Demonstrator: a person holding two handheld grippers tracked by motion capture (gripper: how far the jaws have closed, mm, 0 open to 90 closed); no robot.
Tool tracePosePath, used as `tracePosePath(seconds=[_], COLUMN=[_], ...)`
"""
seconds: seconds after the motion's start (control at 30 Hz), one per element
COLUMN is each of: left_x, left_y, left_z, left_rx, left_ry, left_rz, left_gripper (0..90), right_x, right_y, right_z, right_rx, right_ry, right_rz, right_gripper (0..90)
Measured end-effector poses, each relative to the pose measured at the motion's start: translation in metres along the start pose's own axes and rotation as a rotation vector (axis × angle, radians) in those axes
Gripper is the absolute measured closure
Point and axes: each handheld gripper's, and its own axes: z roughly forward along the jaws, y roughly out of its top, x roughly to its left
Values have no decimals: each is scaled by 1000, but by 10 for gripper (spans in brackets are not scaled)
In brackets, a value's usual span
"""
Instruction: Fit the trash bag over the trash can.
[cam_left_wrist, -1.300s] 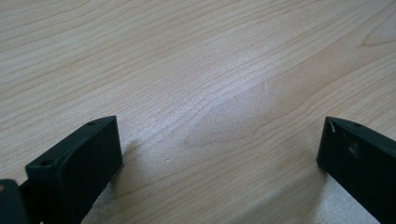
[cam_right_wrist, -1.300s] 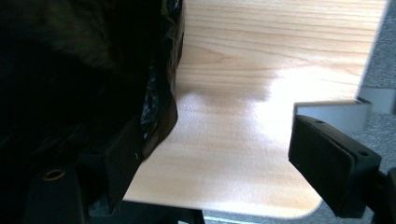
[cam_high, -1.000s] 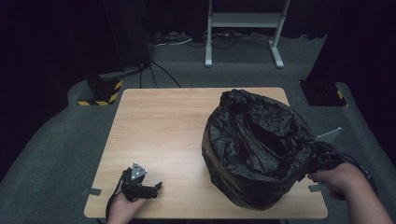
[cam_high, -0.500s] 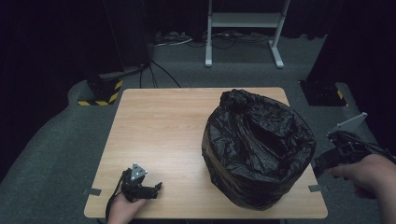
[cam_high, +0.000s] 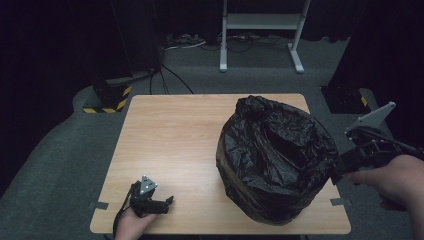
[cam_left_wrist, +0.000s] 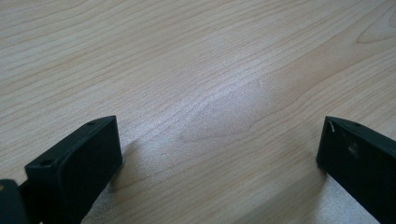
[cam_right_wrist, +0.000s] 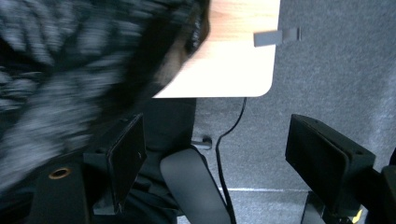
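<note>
A black bin bag (cam_high: 277, 160) stands open-mouthed on the right half of the wooden table (cam_high: 170, 135), crumpled over something round. My right gripper (cam_high: 337, 170) hangs just off the bag's right side, above the table's right edge. In the right gripper view its jaws (cam_right_wrist: 215, 154) stand wide apart with only floor between them, and the blurred bag (cam_right_wrist: 70, 60) lies beyond the left jaw. My left gripper (cam_high: 167, 202) rests at the table's near left corner, and in the left gripper view it (cam_left_wrist: 219, 154) is open over bare wood.
A white metal stand (cam_high: 260, 30) and cables lie on the floor behind the table. A yellow-and-black striped block (cam_high: 107, 97) sits at the far left corner, a dark box (cam_high: 345, 97) at the far right. A grey tape tab (cam_high: 338, 201) sticks out at the near right edge.
My right hand has lifted from low at the bag's near right side and drawn out to the right. The bag and the left gripper have stayed put.
</note>
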Motion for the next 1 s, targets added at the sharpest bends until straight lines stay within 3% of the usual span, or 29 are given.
tracePosePath(seconds=[0.07, 0.23, 0.27, 0.37, 0.4, 0.47, 0.6, 0.73, 0.8, 1.0], left_x=[0, 0, 0, 0, 0, 0, 0, 0, 0, 0], left_y=[0, 0, 0, 0, 0, 0, 0, 0, 0, 0], left_z=[0, 0, 0, -1, -1, 0, 0, -1, 0, -1], left_rx=[-1, 3, 3, 5, 5, 6, 7, 7, 6, 9], left_ry=[-1, -4, -4, -5, -5, -6, -7, -8, -9, -12], left_rz=[-2, 5, 7, 10, 11, 11, 13, 13, 13, 14], left_gripper=[1, 1, 1, 1, 1, 1, 1, 1, 1, 1], right_x=[2, 28, 39, 51, 63, 68, 88, 92, 92, 96], right_y=[0, 6, 10, 14, 17, 18, 22, 34, 43, 52], right_z=[-2, -17, -20, -21, -20, -19, -9, 12, 32, 60], right_rx=[-3, -8, -17, -22, -19, -18, -8, 24, 59, 108], right_ry=[-4, -32, -29, -22, -19, -18, -19, -66, -85, -89], right_rz=[-2, -39, -63, -90, -119, -132, -181, -173, -167, -193], right_gripper=[204, 204, 206, 211, 225, 235, 286, 282, 271, 250])
